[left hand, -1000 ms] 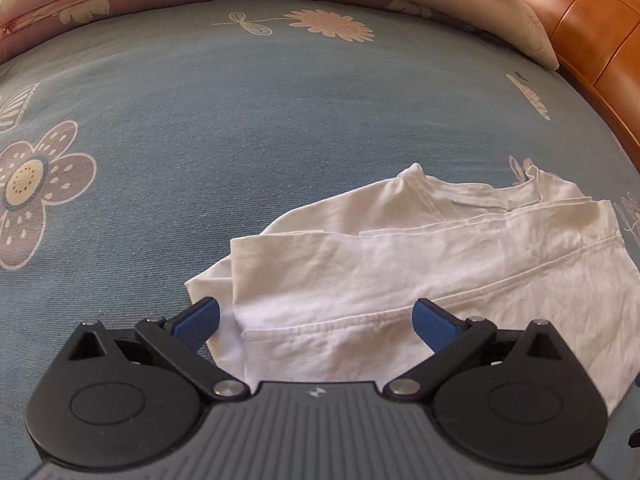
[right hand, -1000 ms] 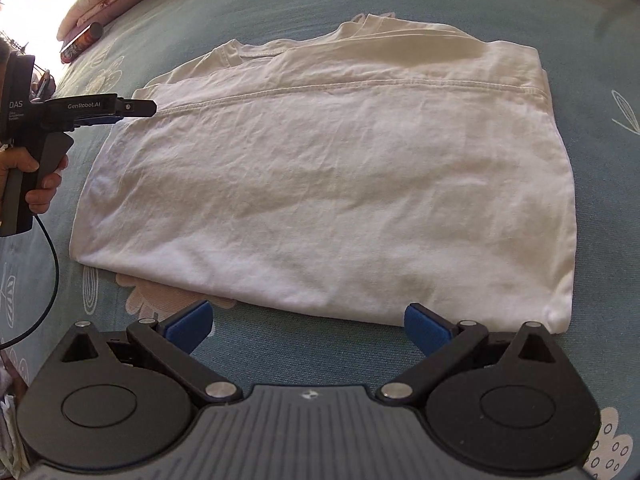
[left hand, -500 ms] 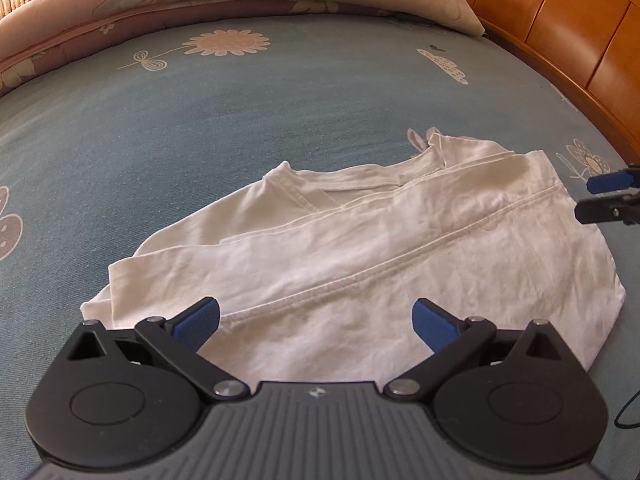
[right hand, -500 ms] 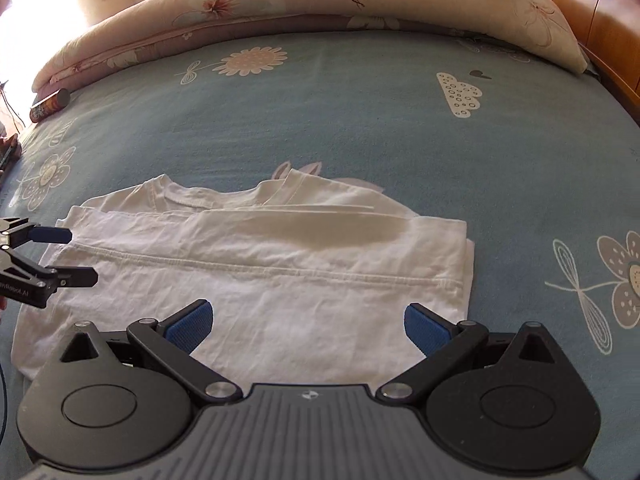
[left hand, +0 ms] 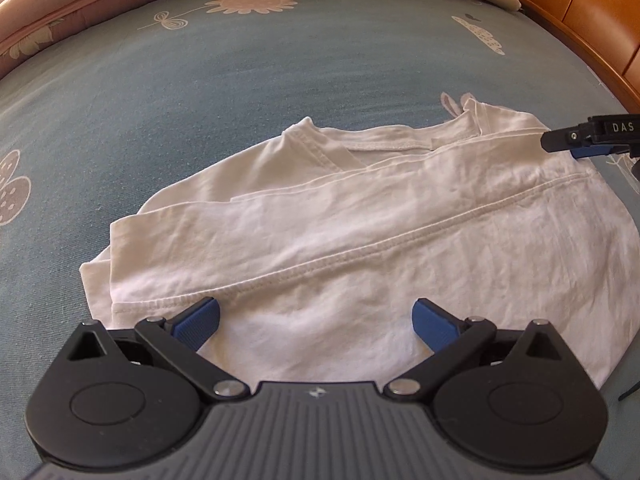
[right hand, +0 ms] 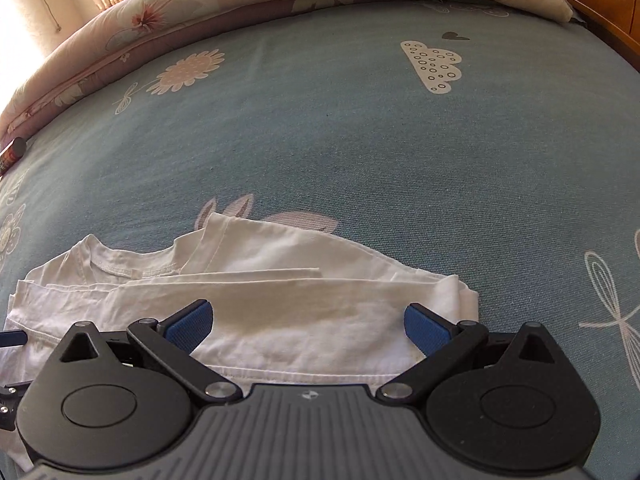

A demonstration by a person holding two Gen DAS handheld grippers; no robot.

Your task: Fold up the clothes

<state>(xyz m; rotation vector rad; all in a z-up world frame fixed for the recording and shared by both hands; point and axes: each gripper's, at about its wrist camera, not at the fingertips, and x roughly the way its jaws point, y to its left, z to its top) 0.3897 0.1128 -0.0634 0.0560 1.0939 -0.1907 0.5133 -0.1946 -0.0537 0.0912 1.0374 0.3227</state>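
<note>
Both grippers hang with fingers spread wide over a folded white T-shirt (left hand: 360, 240) on a blue bed sheet (left hand: 200, 100).

In the left wrist view, the left gripper (left hand: 316, 318) is above the near hem of the T-shirt, gripping nothing; beyond the collar, the tip of the right gripper (left hand: 560, 142) touches the far right corner. The right wrist view shows the right gripper (right hand: 308, 322) over that same edge, also gripping nothing. Only this view shows, beyond the T-shirt, a cloud print (right hand: 434, 65), a small can (right hand: 11, 151) at the far left, and the folded quilt (right hand: 240, 4).
</note>
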